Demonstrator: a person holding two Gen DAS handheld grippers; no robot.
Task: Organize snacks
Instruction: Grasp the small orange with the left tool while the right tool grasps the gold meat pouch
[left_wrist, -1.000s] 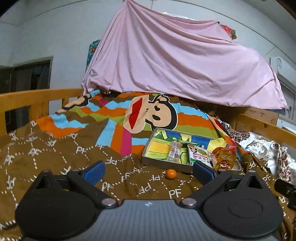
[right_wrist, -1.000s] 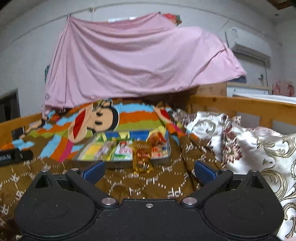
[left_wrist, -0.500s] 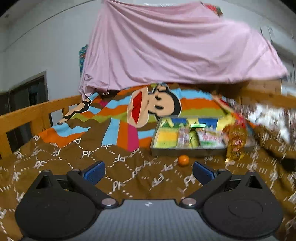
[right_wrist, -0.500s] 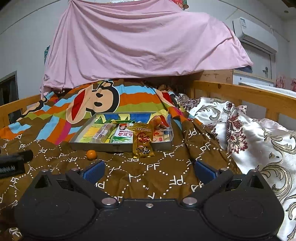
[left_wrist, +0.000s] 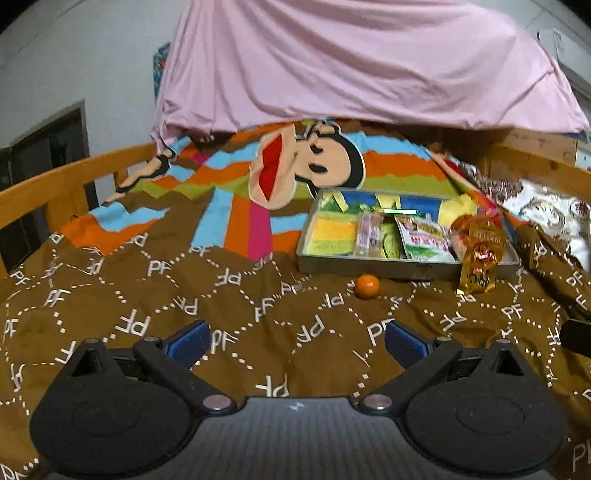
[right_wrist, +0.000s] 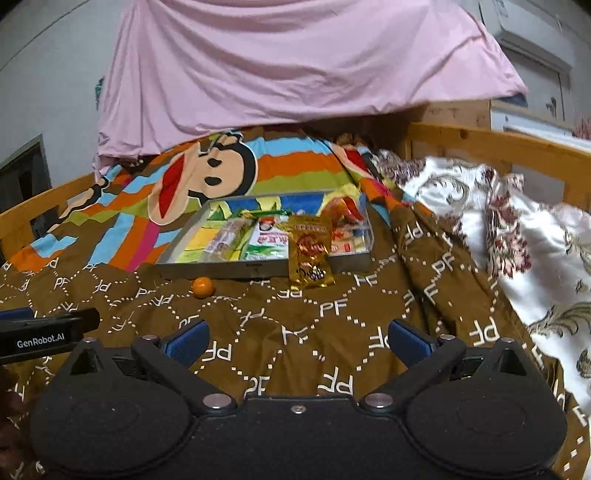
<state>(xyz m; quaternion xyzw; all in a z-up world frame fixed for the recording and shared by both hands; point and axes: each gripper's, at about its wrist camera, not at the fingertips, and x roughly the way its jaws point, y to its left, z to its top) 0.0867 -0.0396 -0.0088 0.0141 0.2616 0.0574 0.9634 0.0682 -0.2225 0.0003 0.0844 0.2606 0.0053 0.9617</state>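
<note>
My left gripper (left_wrist: 295, 343) and right gripper (right_wrist: 297, 341) are matt black plastic with blue rubbery pads. The tray (left_wrist: 380, 266) looks like dull grey metal on the soft matt cloth blanket (left_wrist: 155, 280); leaning on its front wall, a glossy gold foil packet (left_wrist: 479, 258). Beyond the tray hangs smooth pink cloth (right_wrist: 288, 62), beside a varnished wooden rail (right_wrist: 495, 142).
</note>
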